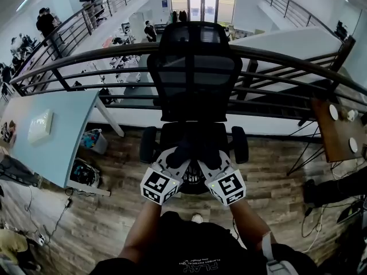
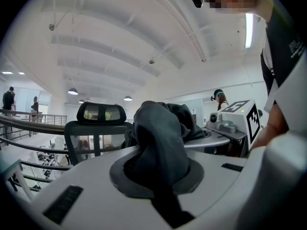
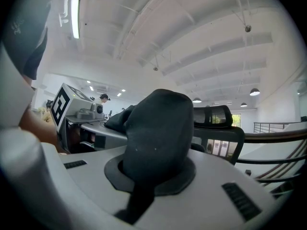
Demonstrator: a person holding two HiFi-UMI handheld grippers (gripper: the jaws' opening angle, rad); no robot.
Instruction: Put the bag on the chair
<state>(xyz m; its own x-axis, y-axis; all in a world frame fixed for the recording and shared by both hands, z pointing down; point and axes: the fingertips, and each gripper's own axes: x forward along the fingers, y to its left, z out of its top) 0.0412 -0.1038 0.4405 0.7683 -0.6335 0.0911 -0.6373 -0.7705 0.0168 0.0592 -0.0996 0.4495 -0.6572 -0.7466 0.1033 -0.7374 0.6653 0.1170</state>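
A black mesh office chair (image 1: 194, 67) stands in front of me against the railing. Just above its seat hangs a dark fabric bag (image 1: 194, 152), held by both grippers. My left gripper (image 1: 182, 157) is shut on a bunched fold of the bag (image 2: 160, 138), which bulges up out of the jaws. My right gripper (image 1: 209, 159) is shut on another fold of the bag (image 3: 158, 128). The chair's headrest (image 2: 101, 113) shows behind the fabric in the left gripper view, and the chair (image 3: 218, 128) again in the right gripper view. The seat is mostly hidden under the bag and the grippers.
A dark metal railing (image 1: 275, 56) runs behind the chair above a lower floor. A light blue table (image 1: 51, 136) stands at the left with a bin (image 1: 92, 140) beside it. A wooden table (image 1: 338, 130) is at the right. Cables lie on the wooden floor.
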